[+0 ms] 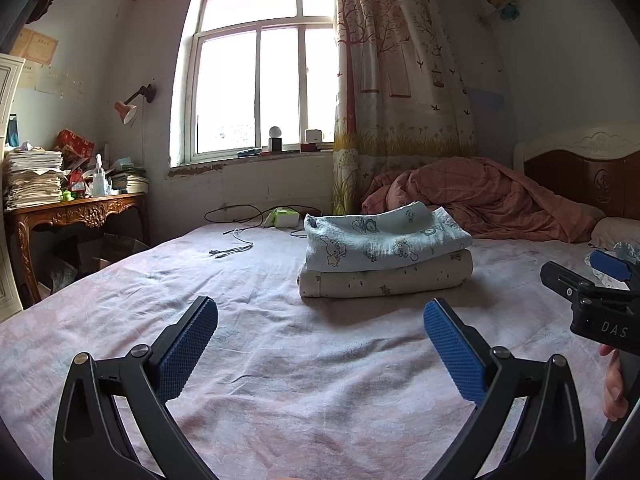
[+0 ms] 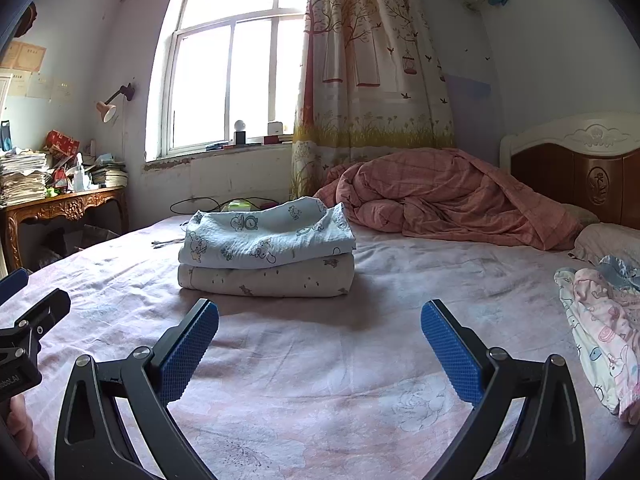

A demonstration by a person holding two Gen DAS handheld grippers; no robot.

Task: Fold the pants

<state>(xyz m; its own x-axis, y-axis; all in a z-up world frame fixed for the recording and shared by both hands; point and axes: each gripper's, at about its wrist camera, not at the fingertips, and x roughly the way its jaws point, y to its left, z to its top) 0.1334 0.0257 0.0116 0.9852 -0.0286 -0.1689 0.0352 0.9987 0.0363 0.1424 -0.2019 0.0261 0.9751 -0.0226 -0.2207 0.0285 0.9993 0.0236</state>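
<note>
1. A bed covered by a pale pink floral sheet (image 1: 280, 360) fills both wrist views.
2. The left gripper (image 1: 320, 344) hovers over bare sheet, its blue-padded fingers spread wide, holding nothing.
3. The right gripper (image 2: 319, 346) hovers likewise, fingers wide apart and empty.
4. Ahead of both lie two folded pants in a stack: light blue cartoon-print pants (image 2: 266, 240) resting on cream printed pants (image 2: 268, 280).
5. A heap of unfolded printed clothes (image 2: 604, 332) lies at the bed's right edge, well apart from the stack.
6. A crumpled pink quilt (image 2: 448, 196) sits behind, near the wooden headboard (image 2: 580, 172).
7. Cables (image 1: 236, 248) trail near the far edge.
</note>
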